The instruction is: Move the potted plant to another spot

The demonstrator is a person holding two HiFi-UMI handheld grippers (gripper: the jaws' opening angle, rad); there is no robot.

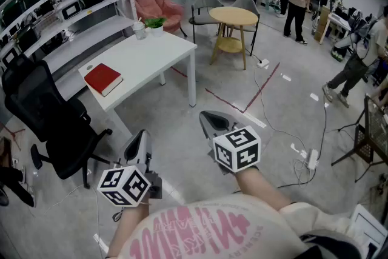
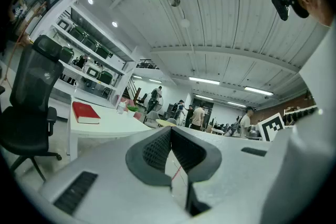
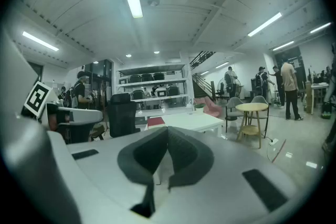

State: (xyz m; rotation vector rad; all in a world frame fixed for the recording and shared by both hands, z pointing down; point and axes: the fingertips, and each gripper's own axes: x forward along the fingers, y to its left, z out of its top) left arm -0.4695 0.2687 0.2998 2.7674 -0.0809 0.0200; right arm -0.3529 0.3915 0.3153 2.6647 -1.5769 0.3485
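The potted plant (image 1: 156, 23) is a small green plant in a white pot on the far corner of the white table (image 1: 151, 60). It also shows small and distant in the left gripper view (image 2: 131, 108) and the right gripper view (image 3: 199, 106). Both grippers hang low over the floor, well short of the table. My left gripper (image 1: 140, 137) is shut with nothing in it, its pads meeting at the tip (image 2: 171, 130). To its right, my right gripper (image 1: 207, 116) is shut and empty as well (image 3: 167, 130).
A red book (image 1: 103, 79) and a clear cup (image 1: 140, 29) lie on the table. A black office chair (image 1: 51, 124) stands to its left, with white shelves (image 1: 73, 9) behind. Beyond are a round wooden table (image 1: 233, 15), grey chairs, floor cables (image 1: 312, 159) and several people.
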